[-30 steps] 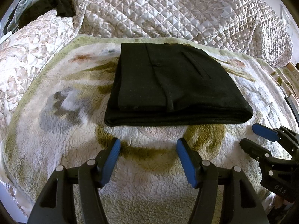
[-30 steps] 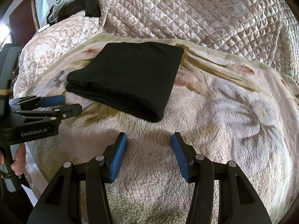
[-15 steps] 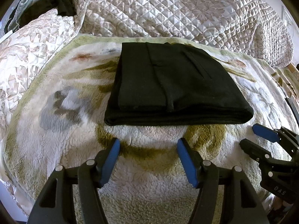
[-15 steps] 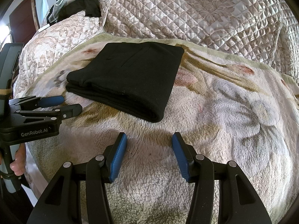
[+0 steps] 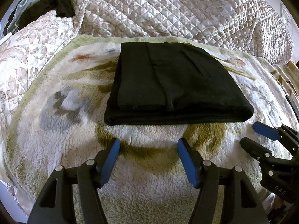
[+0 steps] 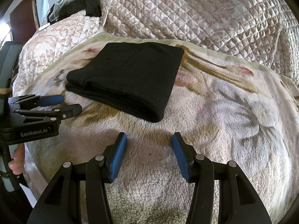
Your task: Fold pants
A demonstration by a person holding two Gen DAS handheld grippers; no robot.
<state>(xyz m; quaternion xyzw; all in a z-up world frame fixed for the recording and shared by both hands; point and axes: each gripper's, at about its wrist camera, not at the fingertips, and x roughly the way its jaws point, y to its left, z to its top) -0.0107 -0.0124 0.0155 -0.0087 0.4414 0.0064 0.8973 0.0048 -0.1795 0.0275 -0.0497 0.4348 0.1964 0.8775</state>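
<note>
Fleece floral blanket (image 5: 56,149) over quilted bedspread (image 5: 168,9); dark clothes heap (image 5: 61,5) at far-left corner.

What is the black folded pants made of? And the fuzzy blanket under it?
The pants look like matte woven cloth, maybe wool or cotton: dull black with faint lint specks. The blanket looks like plush fleece, probably synthetic: curly, nubby tufts with a printed flower pattern.

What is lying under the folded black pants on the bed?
The black pants lie on a fluffy flowered blanket, which spreads out around them on all sides. The part of the blanket directly under the pants is covered, so anything there cannot be seen.
</note>
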